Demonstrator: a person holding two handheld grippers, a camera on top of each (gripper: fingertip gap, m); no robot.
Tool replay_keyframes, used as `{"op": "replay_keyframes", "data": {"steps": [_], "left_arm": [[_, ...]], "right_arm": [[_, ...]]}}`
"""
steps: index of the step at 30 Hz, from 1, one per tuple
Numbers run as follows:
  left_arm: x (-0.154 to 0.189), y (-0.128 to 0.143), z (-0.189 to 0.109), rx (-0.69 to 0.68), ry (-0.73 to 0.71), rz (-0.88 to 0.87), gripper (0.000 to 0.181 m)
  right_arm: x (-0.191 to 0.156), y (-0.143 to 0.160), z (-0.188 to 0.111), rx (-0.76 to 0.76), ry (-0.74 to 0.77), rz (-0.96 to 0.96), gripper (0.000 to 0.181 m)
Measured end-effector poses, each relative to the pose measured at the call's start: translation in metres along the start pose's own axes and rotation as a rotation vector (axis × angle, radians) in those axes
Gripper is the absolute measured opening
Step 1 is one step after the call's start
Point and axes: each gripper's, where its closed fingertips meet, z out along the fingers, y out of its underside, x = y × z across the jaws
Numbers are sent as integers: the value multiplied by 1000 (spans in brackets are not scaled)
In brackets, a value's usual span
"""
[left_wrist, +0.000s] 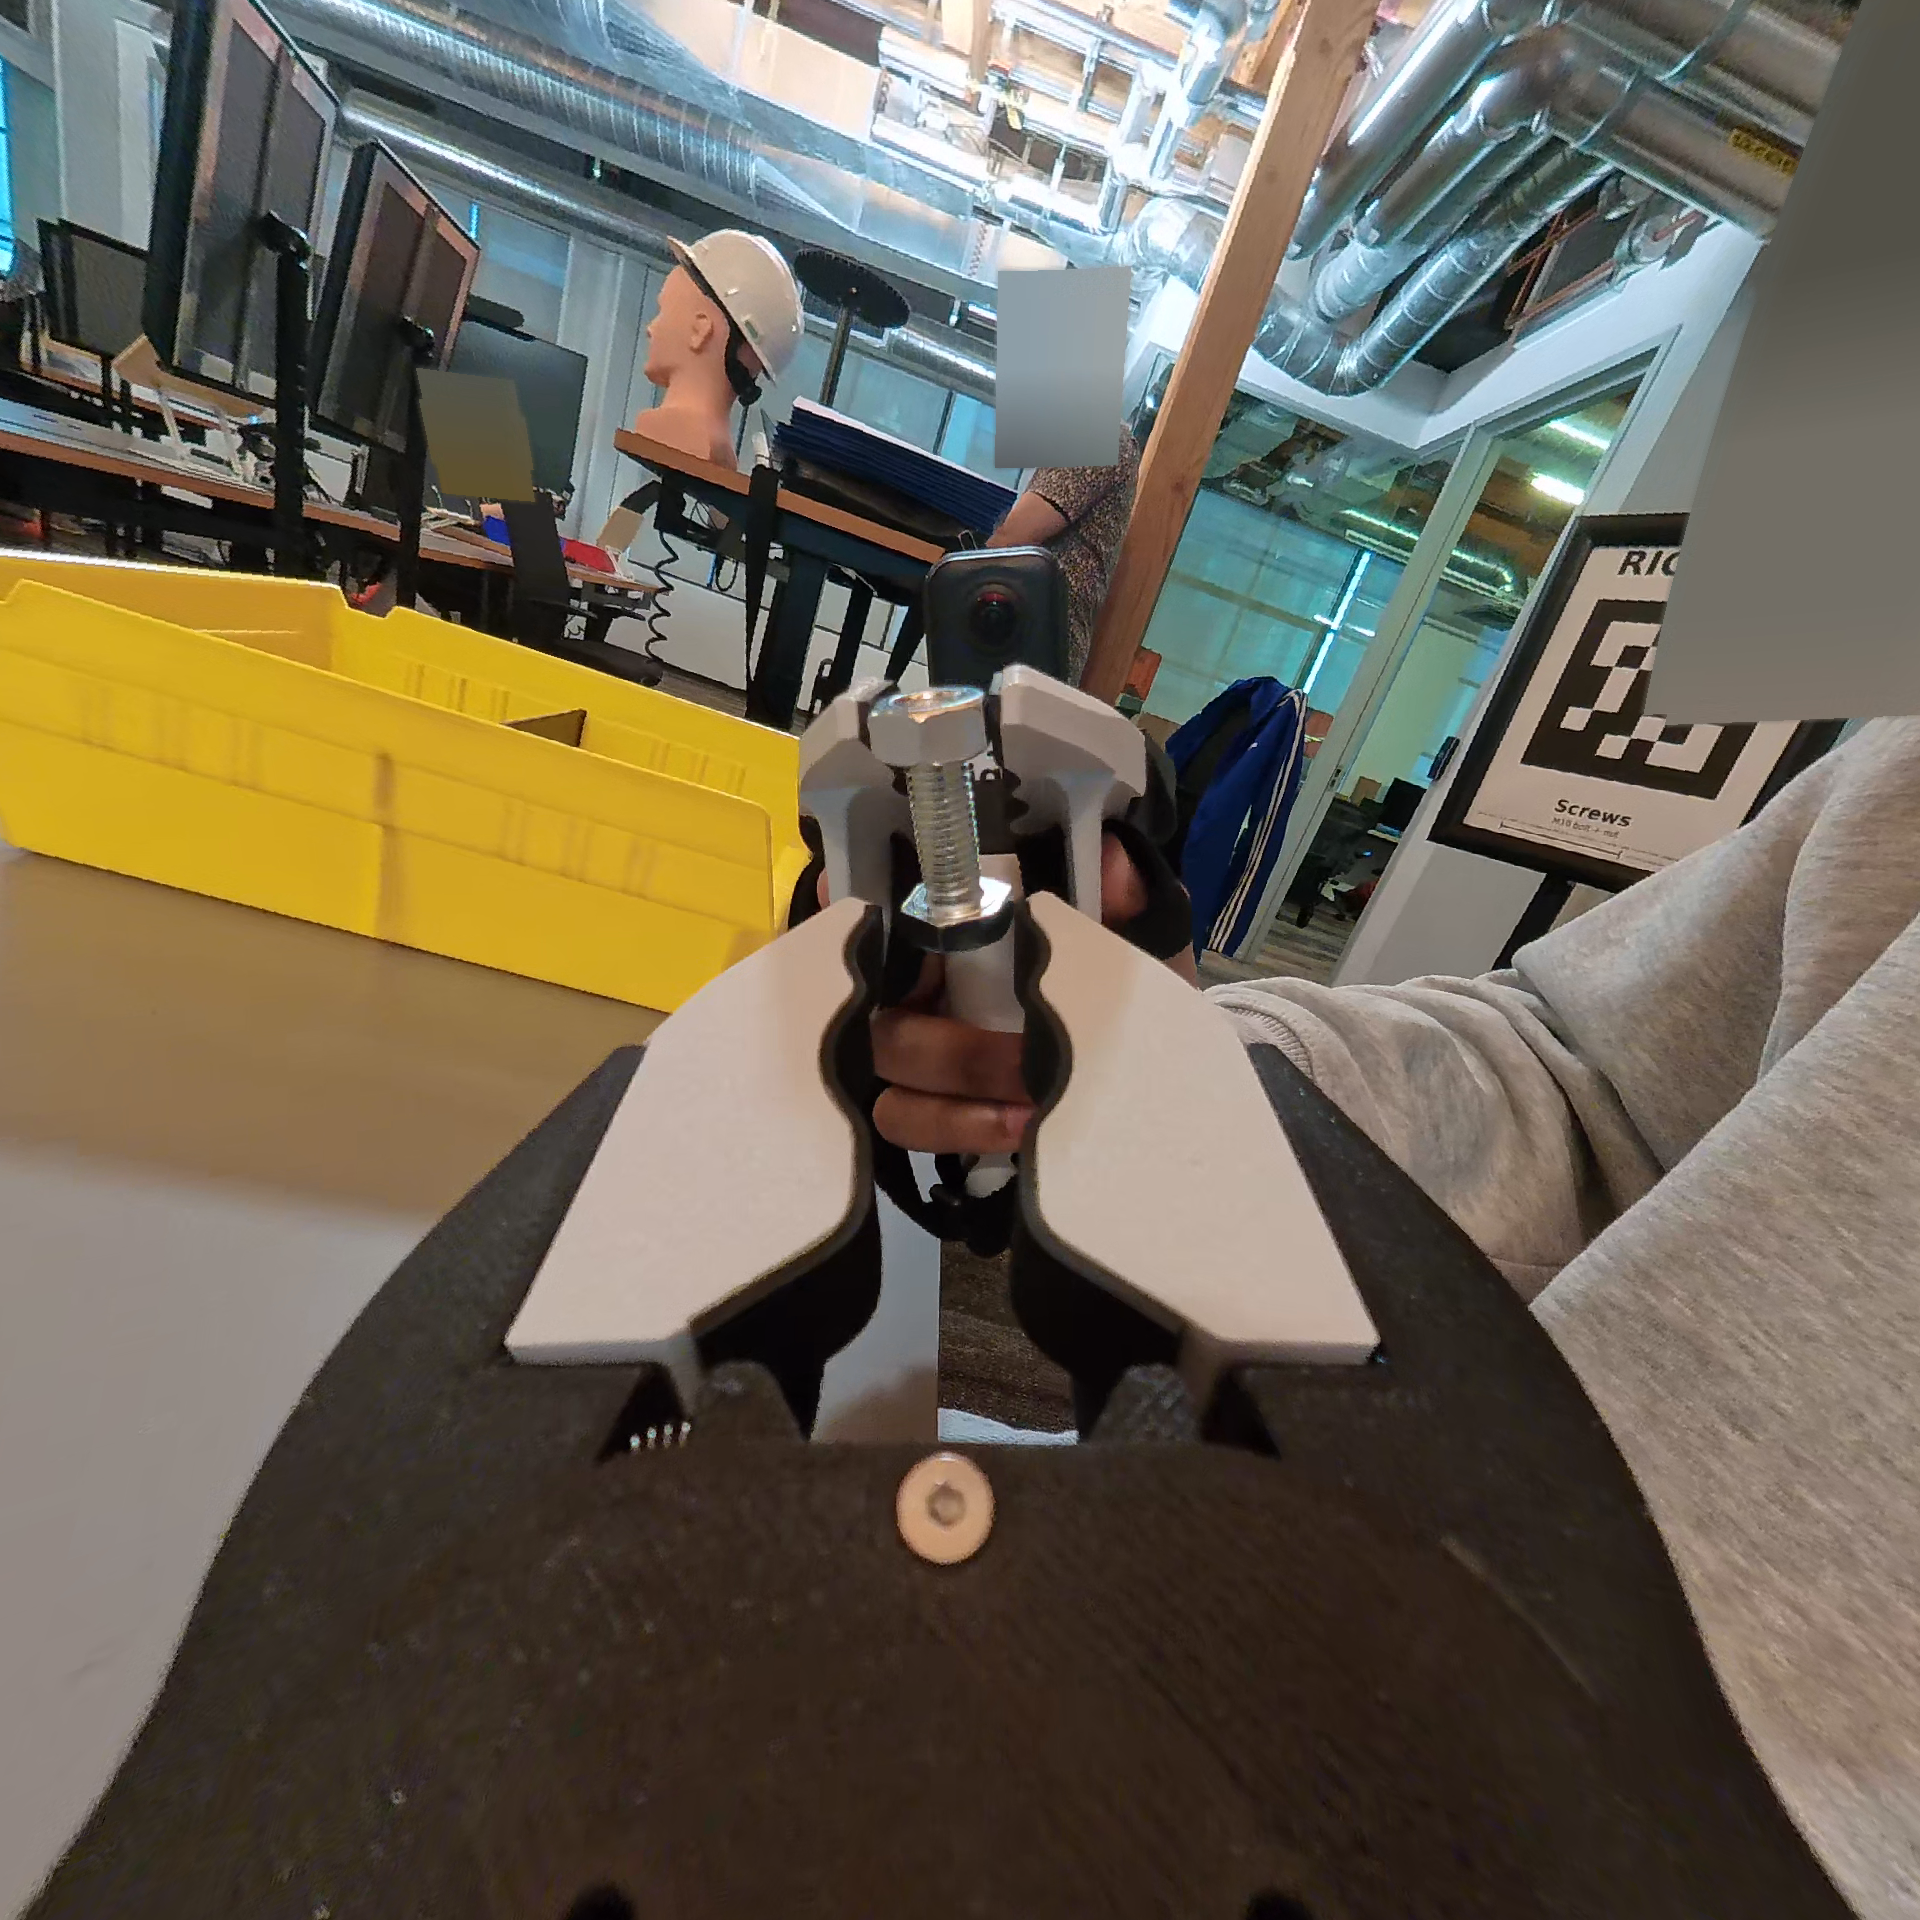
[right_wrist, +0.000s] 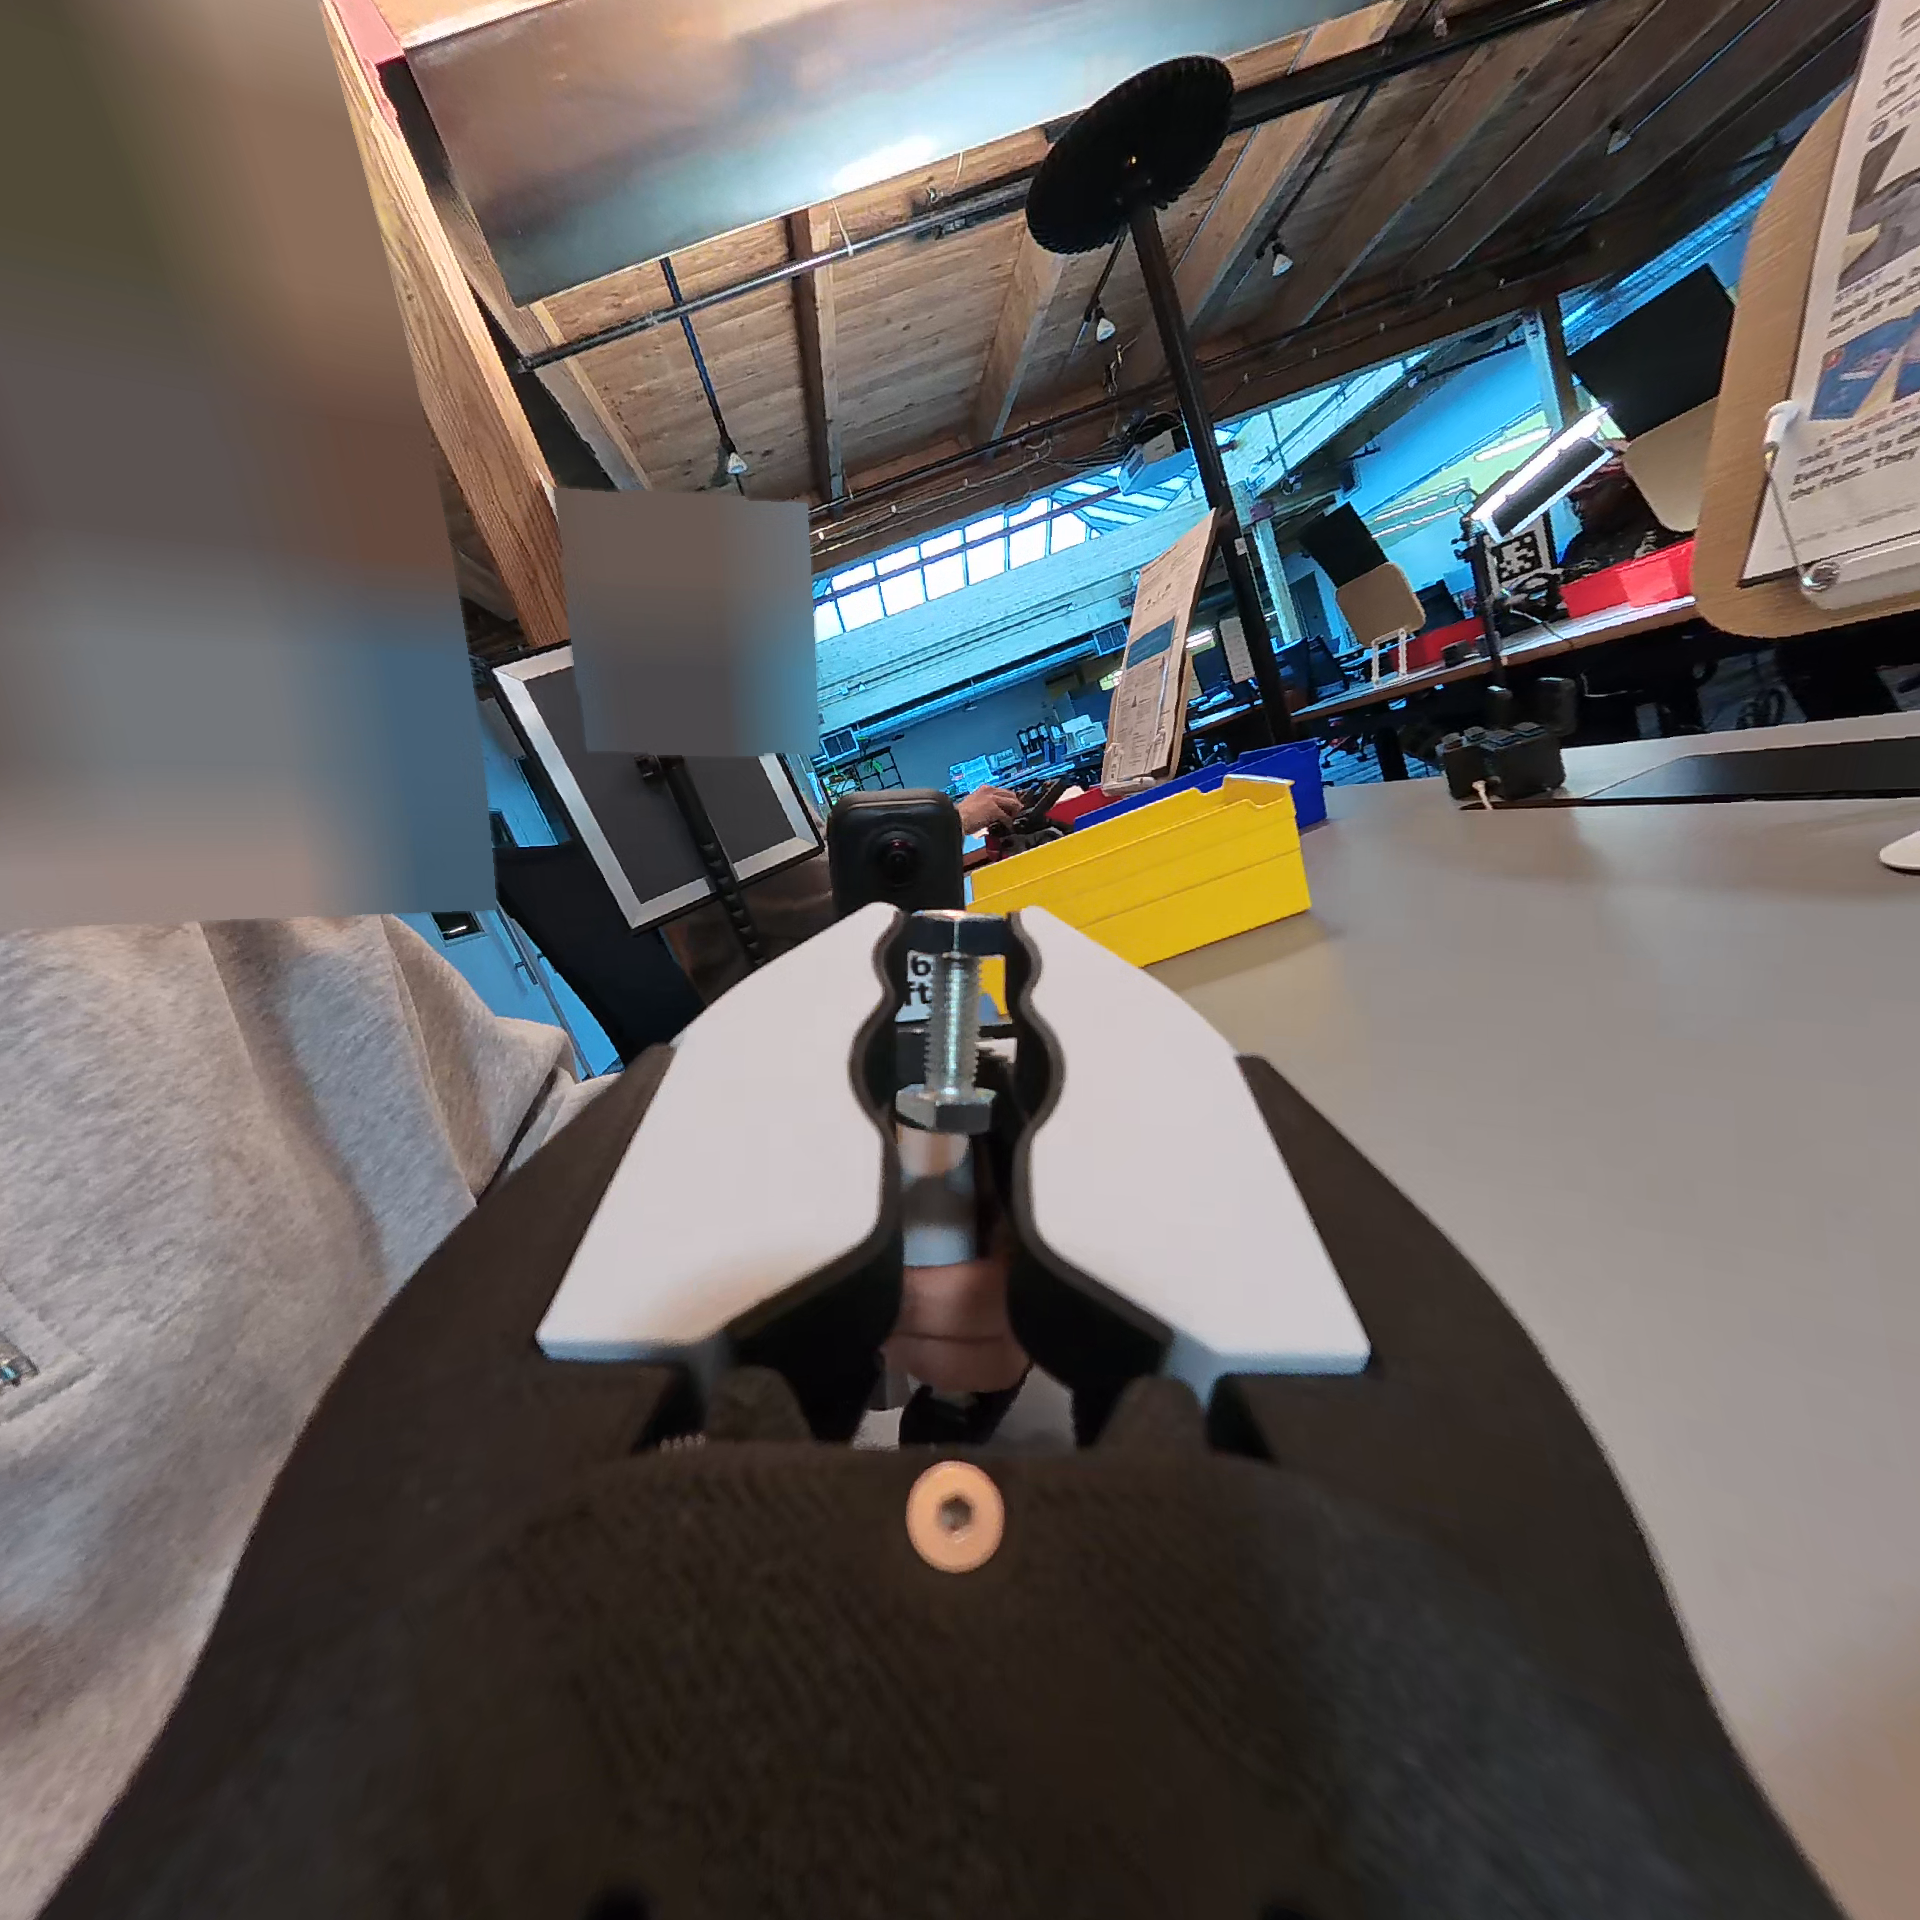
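The left gripper (left_wrist: 948, 935) has its jaws clamped on the nut (left_wrist: 953, 914). The right gripper (right_wrist: 956, 928) has its jaws clamped on the head of the bolt (left_wrist: 940, 810), which is held in the air at the table (left_wrist: 208, 1091) near edge, beside the yellow bin (left_wrist: 416, 810). Firm grips set square on the hex flats probably matter most here.

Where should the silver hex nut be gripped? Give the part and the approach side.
Grip the silver hex nut on two opposite flats, coming side-on, square to the threaded steel bolt it sits on: flats are parallel, corners slip. The left gripper clamps it so; the right gripper holds the bolt's head.
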Motion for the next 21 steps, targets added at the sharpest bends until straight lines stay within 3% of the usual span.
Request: {"op": "replay_keyframes", "data": {"steps": [21], "left_arm": [[-2,-2,-1,6,-32,44,20]], "right_arm": [[0,-3,0,21,-5,6,19]]}}
